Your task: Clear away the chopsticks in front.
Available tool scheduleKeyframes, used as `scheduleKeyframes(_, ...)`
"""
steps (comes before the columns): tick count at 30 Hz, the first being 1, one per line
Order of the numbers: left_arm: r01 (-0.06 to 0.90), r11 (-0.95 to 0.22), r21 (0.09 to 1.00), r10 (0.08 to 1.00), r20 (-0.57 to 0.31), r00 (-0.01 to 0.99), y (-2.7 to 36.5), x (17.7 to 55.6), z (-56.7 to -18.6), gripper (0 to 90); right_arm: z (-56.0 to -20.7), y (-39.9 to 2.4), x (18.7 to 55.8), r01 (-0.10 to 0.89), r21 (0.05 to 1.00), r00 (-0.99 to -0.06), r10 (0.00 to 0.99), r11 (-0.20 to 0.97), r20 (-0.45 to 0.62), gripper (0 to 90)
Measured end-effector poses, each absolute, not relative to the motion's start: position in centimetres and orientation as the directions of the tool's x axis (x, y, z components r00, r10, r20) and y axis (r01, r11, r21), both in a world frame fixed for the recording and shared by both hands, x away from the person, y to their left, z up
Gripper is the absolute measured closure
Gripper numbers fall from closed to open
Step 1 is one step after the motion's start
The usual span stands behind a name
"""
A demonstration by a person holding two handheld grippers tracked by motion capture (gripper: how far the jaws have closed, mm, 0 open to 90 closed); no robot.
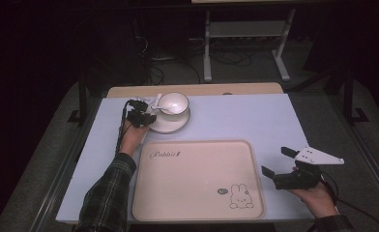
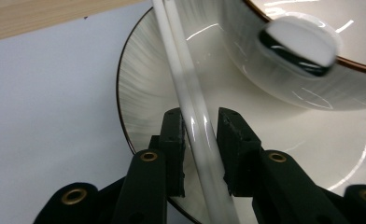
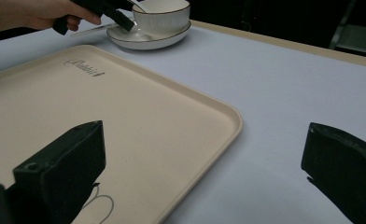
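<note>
1. the right gripper (image 3: 204,163) has its two black jaws rising from the bottom, standing wide apart with nothing between them.
2. under the near jaw lies a beige tray (image 3: 139,126) on the pale table (image 3: 274,93); its rounded corner sits between the jaws.
3. the tray bears cursive writing (image 3: 84,67) near its far edge.
4. by the table's far edge stands a white cup (image 3: 161,16) on a saucer (image 3: 146,39).
5. a hand (image 3: 31,14) holds the left gripper (image 3: 118,16) at the saucer's rim, just beside the cup.

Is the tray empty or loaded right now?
Empty. The tray has a bare beige surface; the cup and saucer sit on the table beyond it.
</note>
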State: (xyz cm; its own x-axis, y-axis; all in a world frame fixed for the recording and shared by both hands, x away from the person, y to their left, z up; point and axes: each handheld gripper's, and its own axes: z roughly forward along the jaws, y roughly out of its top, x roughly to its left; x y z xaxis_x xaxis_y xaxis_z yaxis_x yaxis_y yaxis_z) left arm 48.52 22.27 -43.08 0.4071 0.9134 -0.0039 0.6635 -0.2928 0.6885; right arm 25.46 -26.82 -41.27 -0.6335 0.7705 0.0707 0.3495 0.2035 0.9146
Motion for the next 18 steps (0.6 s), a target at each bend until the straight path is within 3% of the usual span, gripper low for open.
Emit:
scheduleKeyframes(13,0.667,-0.316,0.675,0.902,-0.006,0.432,21.5,49.4,-42.8,77.5,-41.3,-27.0,25.4,0.351,0.915,-0.631,0.772,0.201,0.072,0.0)
scheduleKeyframes(16,0.662,-0.31,0.682,0.902,-0.008,0.431,21.7,49.3,-42.5,65.2,-41.3,-27.1,25.4,0.354,0.914,-0.629,0.774,0.197,0.076,0.0)
scheduleKeyframes(18,0.655,-0.309,0.689,0.902,-0.007,0.433,22.0,49.0,-42.0,61.5,-41.3,-27.1,25.4,0.354,0.914,-0.628,0.775,0.198,0.076,0.0)
